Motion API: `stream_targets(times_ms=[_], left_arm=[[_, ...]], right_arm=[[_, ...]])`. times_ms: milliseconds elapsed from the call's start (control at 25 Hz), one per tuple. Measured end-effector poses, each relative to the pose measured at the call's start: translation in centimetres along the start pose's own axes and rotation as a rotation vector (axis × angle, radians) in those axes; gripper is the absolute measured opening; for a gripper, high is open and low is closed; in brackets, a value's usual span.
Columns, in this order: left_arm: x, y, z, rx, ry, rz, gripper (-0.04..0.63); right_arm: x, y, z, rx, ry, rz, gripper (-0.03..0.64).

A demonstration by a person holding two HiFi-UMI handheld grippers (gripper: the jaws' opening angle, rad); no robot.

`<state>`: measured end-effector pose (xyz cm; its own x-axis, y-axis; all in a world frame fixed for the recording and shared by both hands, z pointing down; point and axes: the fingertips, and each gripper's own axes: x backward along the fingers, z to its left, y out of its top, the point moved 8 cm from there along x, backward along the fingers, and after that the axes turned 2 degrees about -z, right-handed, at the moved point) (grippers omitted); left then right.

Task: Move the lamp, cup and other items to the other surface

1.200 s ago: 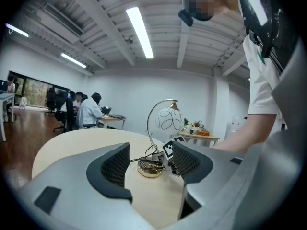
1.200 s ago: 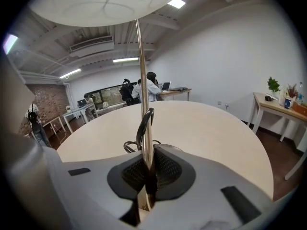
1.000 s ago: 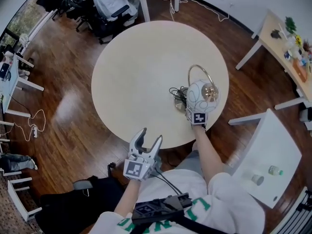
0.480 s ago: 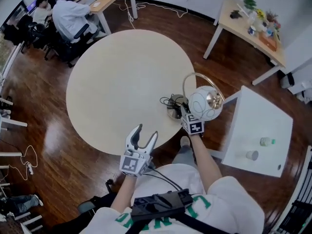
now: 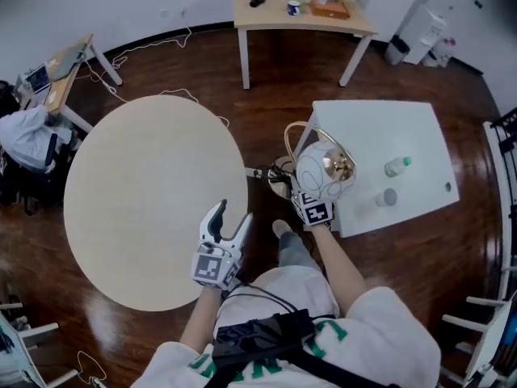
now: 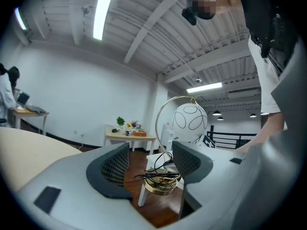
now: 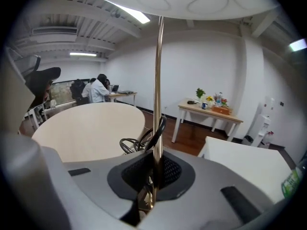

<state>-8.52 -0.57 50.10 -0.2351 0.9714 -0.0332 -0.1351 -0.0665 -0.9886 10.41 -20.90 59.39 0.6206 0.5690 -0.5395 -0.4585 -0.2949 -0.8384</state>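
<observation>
The lamp [image 5: 321, 172] has a white globe with black swirls, a gold arched stem and a gold base wrapped in black cord. My right gripper [image 5: 311, 197] is shut on its stem [image 7: 157, 104] and holds it in the air between the round table [image 5: 153, 200] and the white square table [image 5: 404, 128]. The globe hangs over the white table's near left edge. A small bottle [image 5: 397, 166] and a cup [image 5: 387, 197] stand on that table. My left gripper [image 5: 232, 217] is open and empty over the round table's edge; the lamp [image 6: 190, 121] shows beyond its jaws.
A wooden table [image 5: 303, 24] with small items stands at the back, with a water dispenser [image 5: 428, 23] to its right. A person [image 5: 28, 136] sits at a desk at far left. Wooden floor runs between the tables.
The lamp has left the round table and moved right to the white table's edge, held by my right gripper. The view has swung right. My left gripper stays open.
</observation>
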Motion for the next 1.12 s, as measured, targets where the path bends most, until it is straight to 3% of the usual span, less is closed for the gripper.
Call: stream_targets(times_ms=[320,440,560,680,880,1040,1120], left_arm=[[-12.3,-0.3,-4.8,-0.029,-0.260,0.031,0.262],[-15.1,-0.2,-7.1,-0.001,-0.319,0.055,0.263],[-17.2,0.3,-8.2,0.058,-0.334,0.056,0.263],[-19.2,-0.3,-8.6,0.049,-0.345,0.064,0.263],[-22.1,-1.7,-8.9,0.039,-0.337,0.099,0.263],[-23.5,-0.7,-10.4,0.096,-0.320,0.124,0.264],[-23.3,-1.2,-10.3,0.090,-0.307,0.125,0.264]], right_arm=[[4.0,-3.9,-13.8,-0.142,-0.249,0.039,0.026],[4.7,-5.5,-17.8,-0.176,-0.320,0.051,0.026],[4.4,-6.6,-21.2,-0.203,-0.380,0.060,0.026],[3.1,-7.2,-24.1,-0.217,-0.410,0.074,0.026],[0.2,-7.8,-27.4,-0.229,-0.395,0.089,0.026],[-1.4,-8.9,-28.9,-0.228,-0.405,0.101,0.026],[-1.7,-9.3,-29.2,-0.249,-0.408,0.092,0.026]])
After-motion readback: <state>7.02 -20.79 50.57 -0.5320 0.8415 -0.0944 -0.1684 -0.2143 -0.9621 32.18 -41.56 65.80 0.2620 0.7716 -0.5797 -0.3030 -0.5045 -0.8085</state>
